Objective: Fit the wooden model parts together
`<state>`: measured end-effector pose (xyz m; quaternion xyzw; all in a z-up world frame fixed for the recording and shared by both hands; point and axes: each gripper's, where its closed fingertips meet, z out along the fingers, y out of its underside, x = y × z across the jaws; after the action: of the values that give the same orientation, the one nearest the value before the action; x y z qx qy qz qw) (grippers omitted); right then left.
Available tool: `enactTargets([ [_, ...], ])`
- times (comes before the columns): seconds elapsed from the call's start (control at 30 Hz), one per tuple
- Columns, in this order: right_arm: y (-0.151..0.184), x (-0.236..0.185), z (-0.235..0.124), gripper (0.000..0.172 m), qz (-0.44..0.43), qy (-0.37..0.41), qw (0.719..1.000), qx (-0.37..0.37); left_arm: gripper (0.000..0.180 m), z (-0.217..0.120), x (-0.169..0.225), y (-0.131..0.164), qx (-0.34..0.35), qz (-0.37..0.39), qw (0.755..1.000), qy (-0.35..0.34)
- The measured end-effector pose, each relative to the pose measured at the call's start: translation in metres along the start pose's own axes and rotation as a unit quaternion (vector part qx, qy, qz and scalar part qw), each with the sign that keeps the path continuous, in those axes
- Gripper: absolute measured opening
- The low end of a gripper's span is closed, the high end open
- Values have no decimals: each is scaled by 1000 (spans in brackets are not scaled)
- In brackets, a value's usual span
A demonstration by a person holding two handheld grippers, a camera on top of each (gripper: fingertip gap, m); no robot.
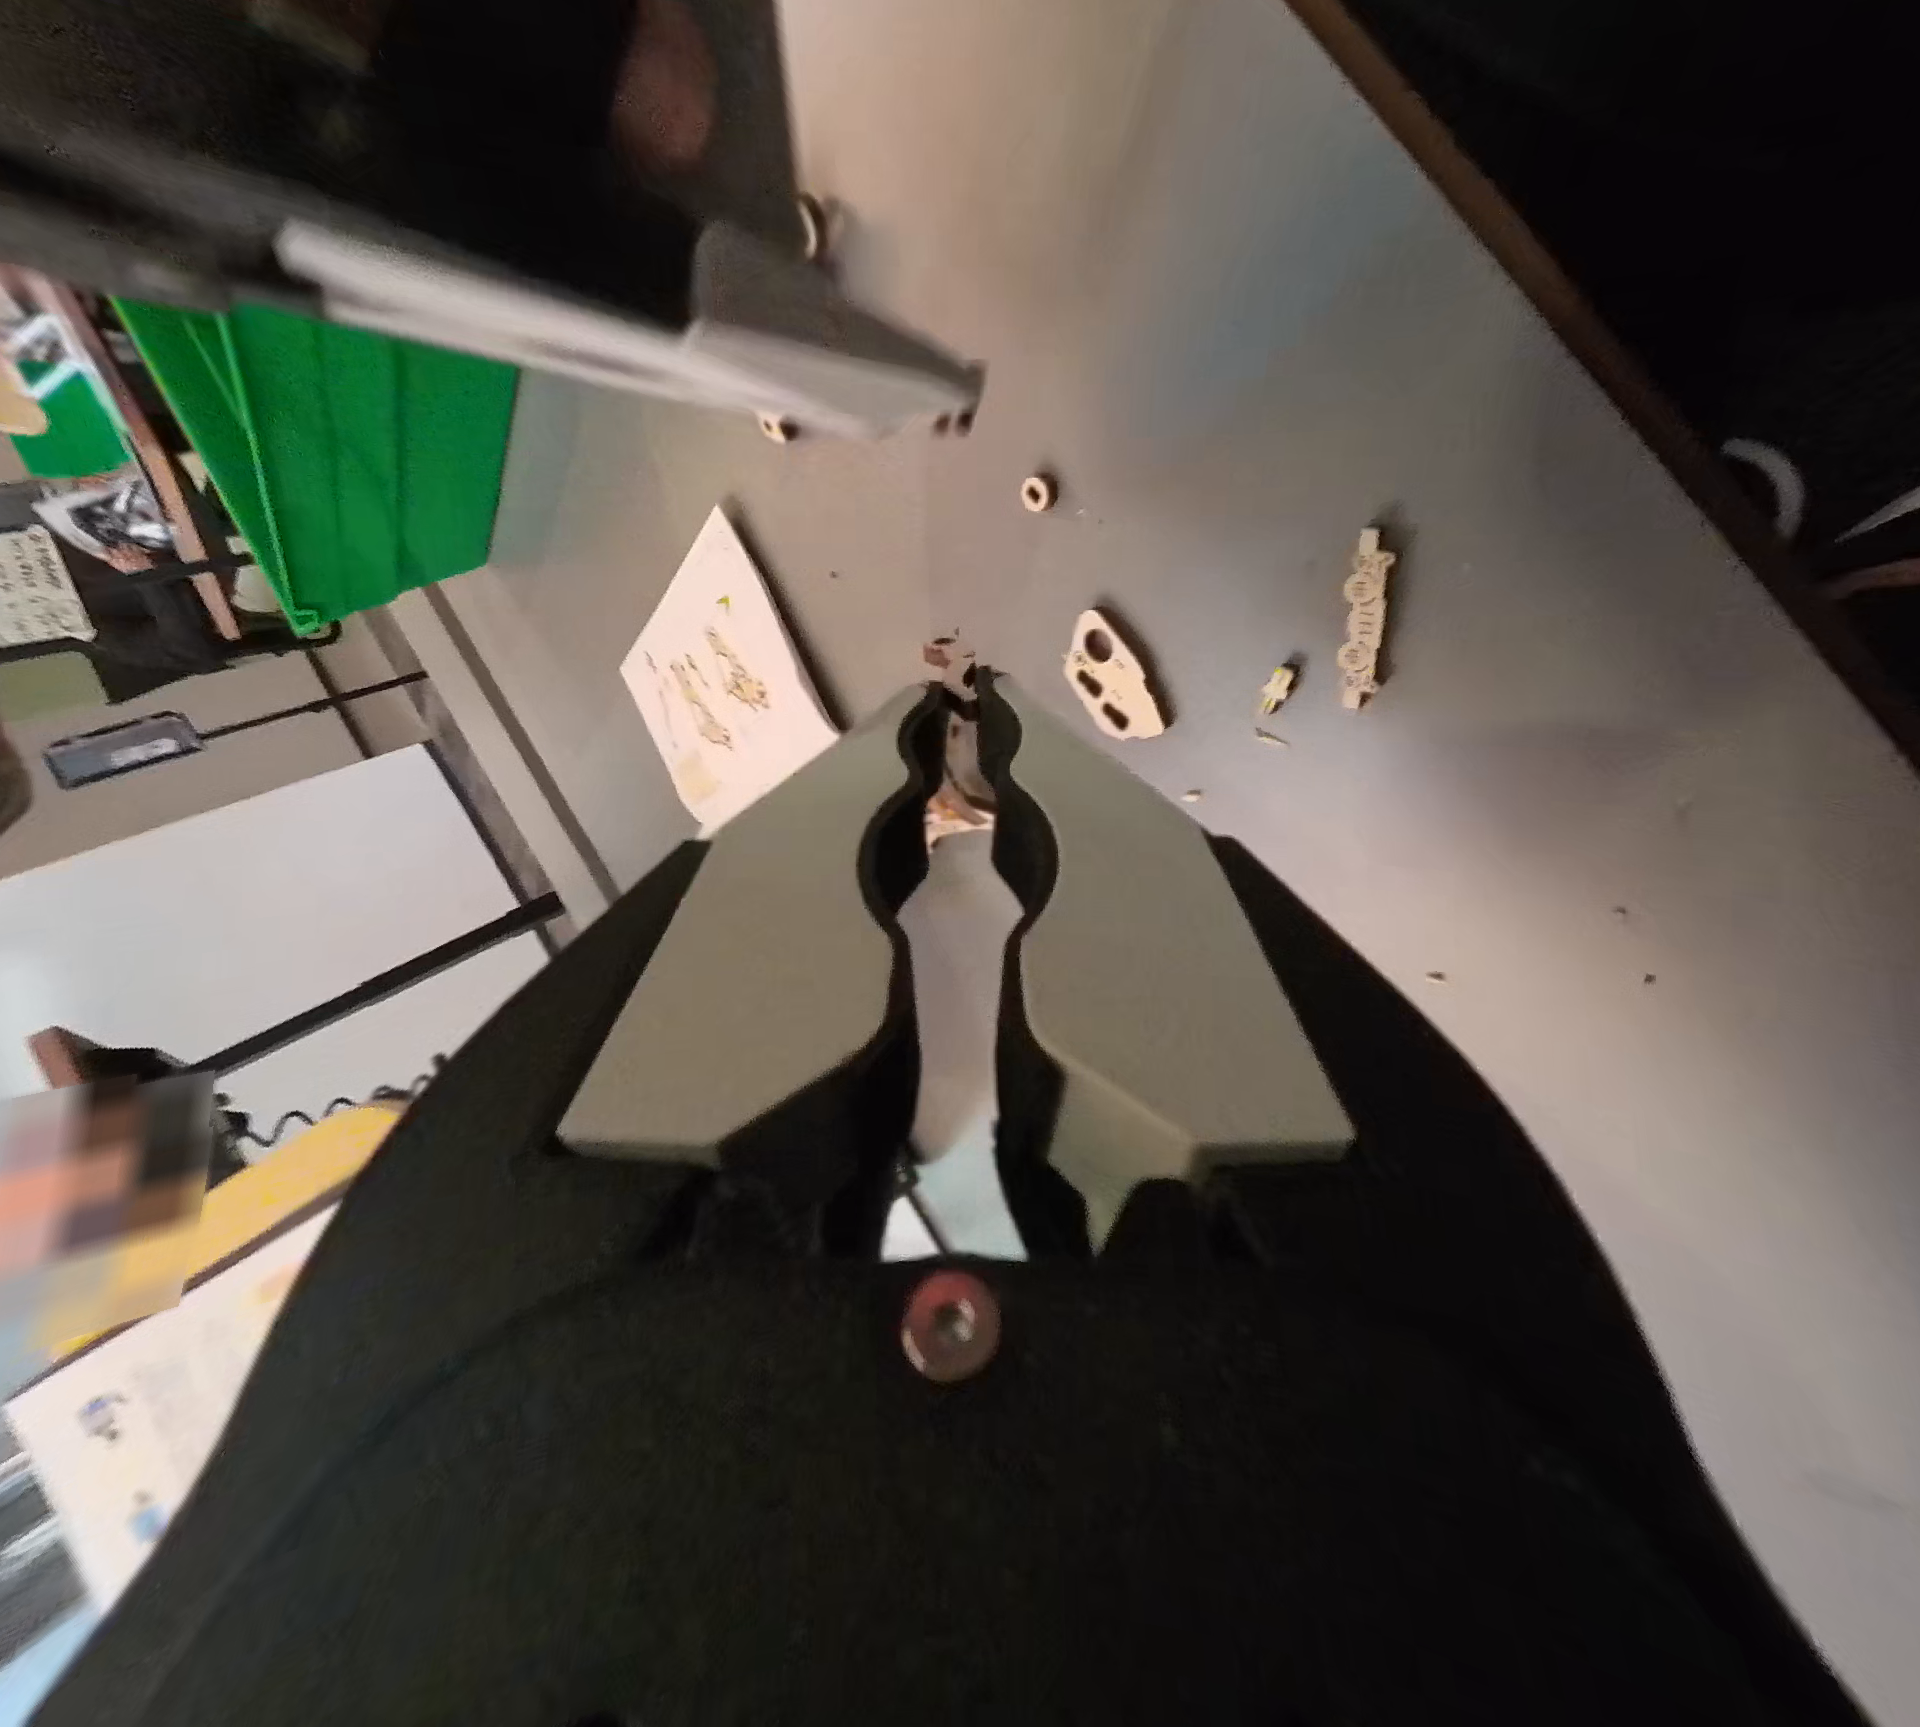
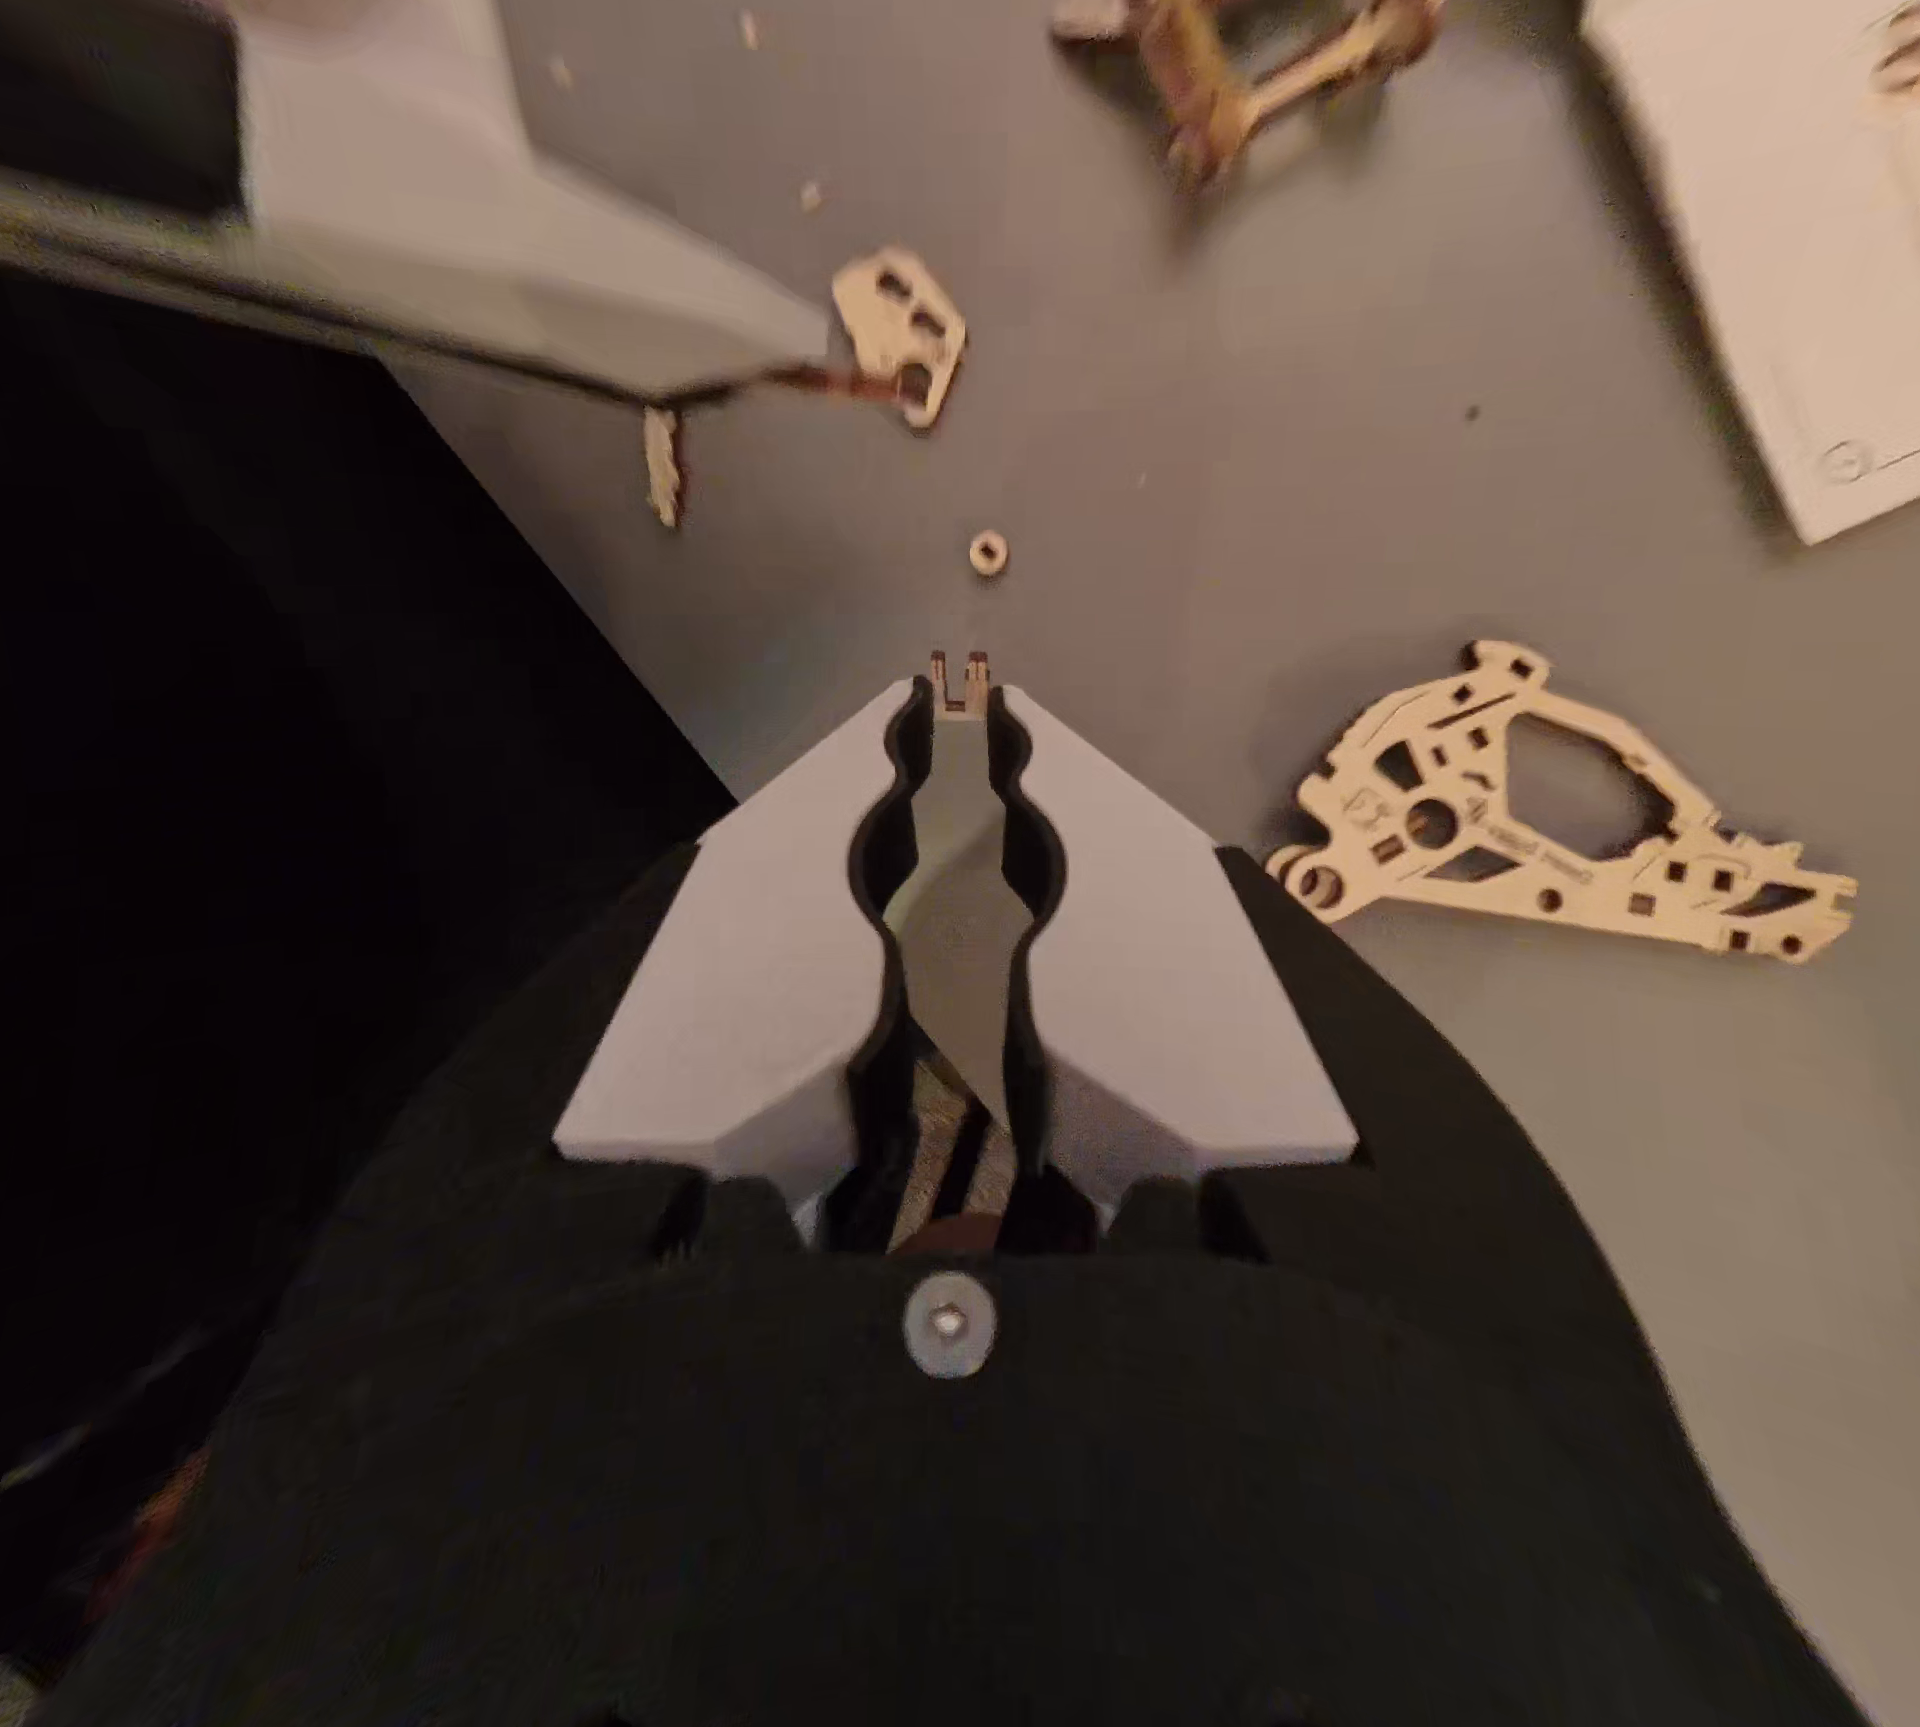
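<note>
In the left wrist view my left gripper (image 1: 961, 690) is shut on a small wooden part (image 1: 948, 657) that sticks out past the tips, above the grey table (image 1: 1351, 950). The right wrist view shows it from the side (image 2: 790, 368), with the thin part (image 2: 842, 378) edge-on in its tips. My right gripper (image 2: 961, 690) is shut on a small forked wooden clip (image 2: 961, 678) whose two prongs point forward. The right gripper also shows blurred at the upper left of the left wrist view (image 1: 956, 404).
Loose on the table lie an oval plate with holes (image 1: 1117, 675) (image 2: 899, 337), a ring (image 1: 1039, 493) (image 2: 989, 553), a carved strip (image 1: 1366, 617) (image 2: 662, 467), a large cut-out frame plate (image 2: 1558, 825), a part-built frame (image 2: 1278, 4) and an instruction sheet (image 1: 727, 669). The table edge (image 1: 1507, 223) runs beside them.
</note>
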<state>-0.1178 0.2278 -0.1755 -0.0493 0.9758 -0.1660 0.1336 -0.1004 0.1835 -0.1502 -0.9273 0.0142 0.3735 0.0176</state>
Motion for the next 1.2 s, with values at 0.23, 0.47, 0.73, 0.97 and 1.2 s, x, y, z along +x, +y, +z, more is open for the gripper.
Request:
enactTargets([
  [0.23,14,0,16,17,-78,62,994,38,3,1,5,2,14,-49,999,5],
  [0.47,17,1,15,21,-51,66,990,117,3,-2,6,6,18,-77,997,8],
  [0.73,10,4,17,8,-9,111,975,191,3,-1,5,1,39,-123,992,6],
  [0.97,-3,-10,4,6,-28,62,977,203,3,-3,3,-5,68,-141,988,11],
  [1.2,-17,-13,-11,0,-68,31,984,164,3,-2,9,-15,75,-99,992,35],
])
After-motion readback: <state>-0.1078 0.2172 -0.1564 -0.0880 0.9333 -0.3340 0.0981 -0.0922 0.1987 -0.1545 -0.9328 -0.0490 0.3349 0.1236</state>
